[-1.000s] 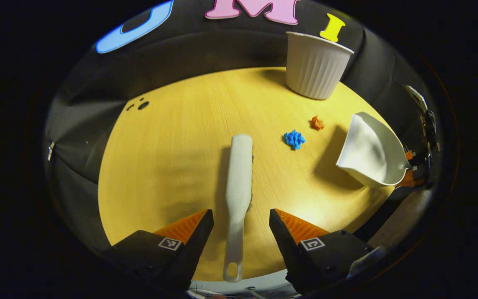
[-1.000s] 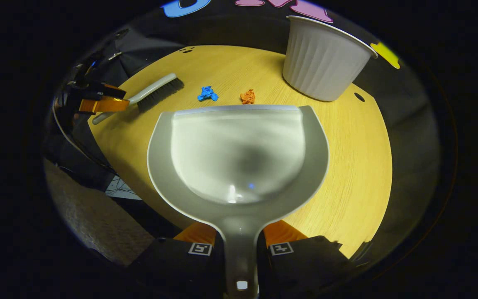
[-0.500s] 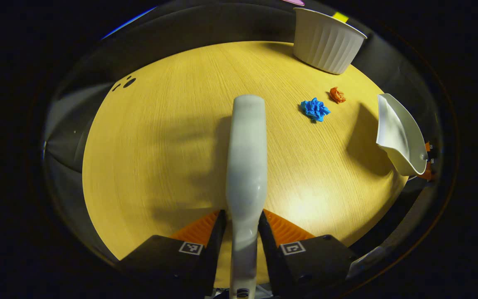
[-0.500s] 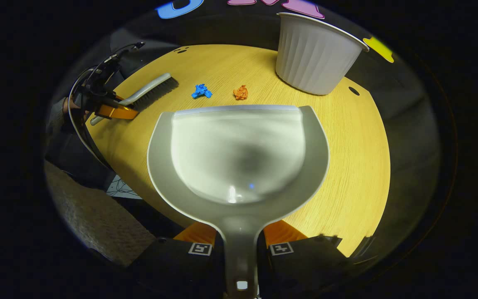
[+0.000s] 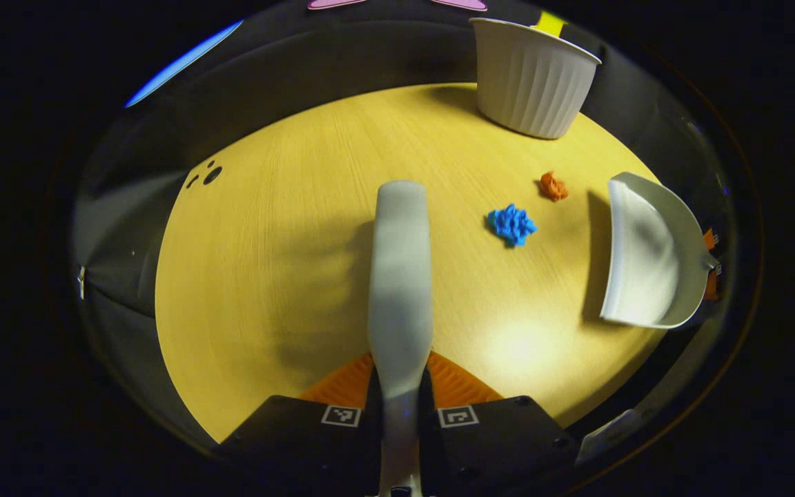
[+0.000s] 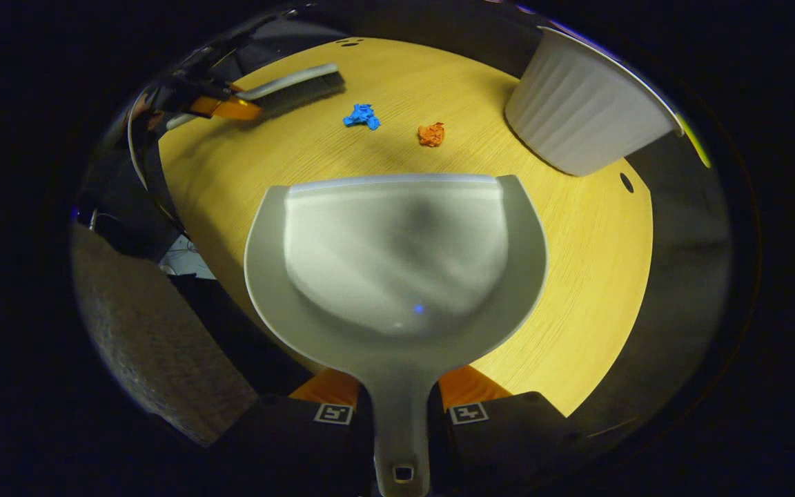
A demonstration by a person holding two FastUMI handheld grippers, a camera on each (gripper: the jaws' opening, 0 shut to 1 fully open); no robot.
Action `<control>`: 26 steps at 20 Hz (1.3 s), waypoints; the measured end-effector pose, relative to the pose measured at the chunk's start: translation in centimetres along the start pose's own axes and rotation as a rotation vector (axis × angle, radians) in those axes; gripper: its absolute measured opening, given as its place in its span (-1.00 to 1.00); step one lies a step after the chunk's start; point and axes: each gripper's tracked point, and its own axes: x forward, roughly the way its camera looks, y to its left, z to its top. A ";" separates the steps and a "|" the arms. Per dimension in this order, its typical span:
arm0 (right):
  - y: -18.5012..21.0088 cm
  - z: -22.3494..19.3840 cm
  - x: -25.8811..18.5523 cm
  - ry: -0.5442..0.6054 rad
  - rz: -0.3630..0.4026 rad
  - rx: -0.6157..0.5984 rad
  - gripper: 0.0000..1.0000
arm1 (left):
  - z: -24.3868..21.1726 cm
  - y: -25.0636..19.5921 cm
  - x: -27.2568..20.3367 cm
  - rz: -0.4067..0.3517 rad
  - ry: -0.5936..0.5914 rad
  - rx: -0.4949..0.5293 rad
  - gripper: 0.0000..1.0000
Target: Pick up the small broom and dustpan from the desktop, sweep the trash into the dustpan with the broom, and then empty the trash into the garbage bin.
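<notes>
A: What does the left gripper [image 5: 397, 404] have?

B: The broom [image 5: 399, 276]. Both fingers squeeze its handle. The broom sticks out over the table [image 5: 287, 262]. In the right gripper view you can see its dark hairs hanging down, and they look to be just above the wood.

A: And the right gripper [image 6: 399, 407]?

B: Its fingers are pressed on the handle of the dustpan [image 6: 397, 262], one on each side. The pan is held out in front, open side up, with its flat lip pointing at the trash. I cannot tell if the lip touches the table.

A: Where is the trash?

B: Two little balls lie on the table, near each other but not touching. One is a blue ball [image 5: 512, 224] and one is an orange ball [image 5: 553, 186]. They sit between the broom and the pan. In the left gripper view the pan is at the right edge of the table, just past the balls.

A: And the bin [image 5: 534, 77]?

B: It is white with ribs on its side. It stands at the far side of the table, behind the orange ball
</notes>
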 end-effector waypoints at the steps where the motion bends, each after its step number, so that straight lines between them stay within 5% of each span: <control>1: -0.3 0.1 0.3 0.007 0.004 -0.007 -0.36 | 1.0 -0.1 0.1 0.004 -0.014 0.008 -0.48; 12: -1.3 1.5 2.4 0.032 0.051 -0.030 -0.29 | 4.9 -4.5 4.3 -0.011 0.043 0.078 -0.48; 18: -2.0 2.4 3.5 -0.002 0.082 -0.034 -0.29 | 6.6 -9.4 4.4 -0.115 0.070 0.165 -0.48; 26: -1.7 2.2 4.2 -0.037 0.105 -0.023 -0.29 | 5.3 -17.3 2.6 -0.341 0.105 0.167 -0.48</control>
